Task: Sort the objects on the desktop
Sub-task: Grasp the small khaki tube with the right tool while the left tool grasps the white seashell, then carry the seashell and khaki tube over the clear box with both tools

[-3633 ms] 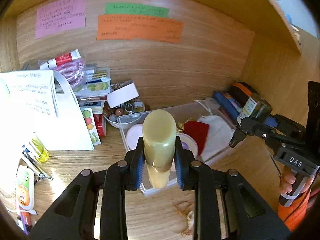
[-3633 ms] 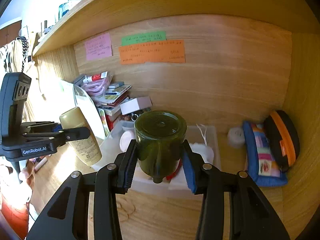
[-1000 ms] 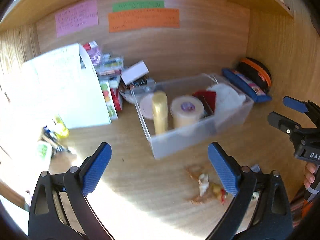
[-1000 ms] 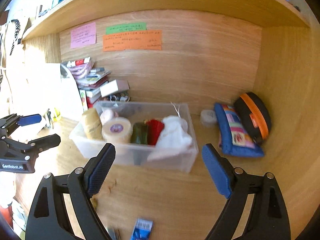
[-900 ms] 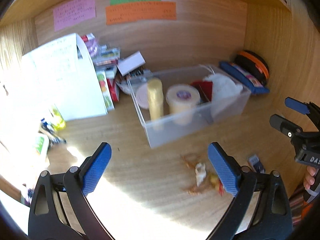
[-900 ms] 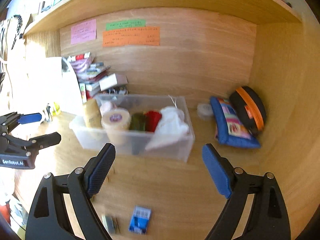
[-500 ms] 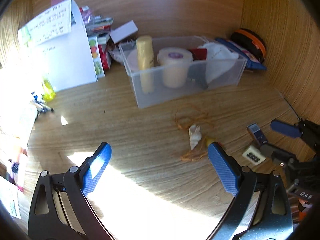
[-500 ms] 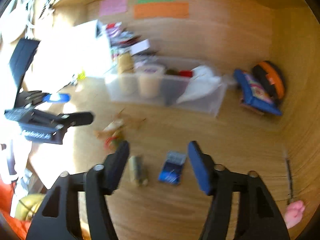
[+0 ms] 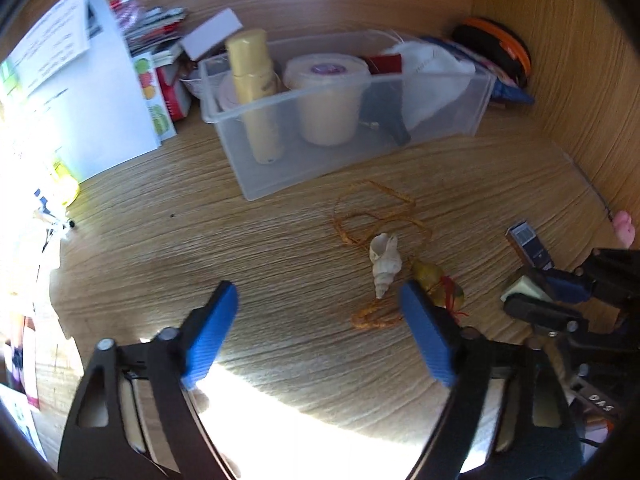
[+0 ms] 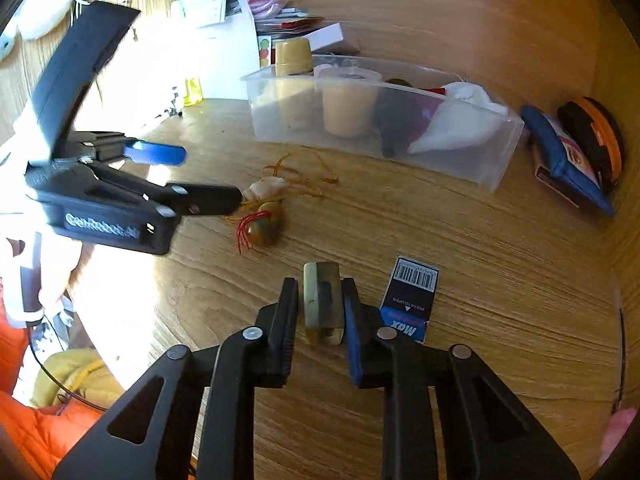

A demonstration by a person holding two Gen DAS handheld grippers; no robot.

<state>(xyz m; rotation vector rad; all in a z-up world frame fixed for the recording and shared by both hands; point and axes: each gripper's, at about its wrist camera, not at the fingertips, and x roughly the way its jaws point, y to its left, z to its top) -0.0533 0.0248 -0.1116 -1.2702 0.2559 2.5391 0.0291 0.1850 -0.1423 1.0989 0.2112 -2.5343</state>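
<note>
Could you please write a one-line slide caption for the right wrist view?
Right gripper shut on a small greenish block beside a blue staple box, clear bin behind.

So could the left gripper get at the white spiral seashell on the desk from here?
Probably yes: the left gripper has open, empty jaws, and the white spiral seashell lies in the open just ahead, with only its orange cord alongside.

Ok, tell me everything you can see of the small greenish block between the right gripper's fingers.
The small greenish block is a rectangular, stone-like or soapy piece, pale green along its left edge and darker olive with mottled patches on its top face. It lies flat on the wooden desk, long axis pointing away from the camera. The right gripper is shut on it, fingers pressing both long sides. A blue barcoded packet lies just to its right.
</note>
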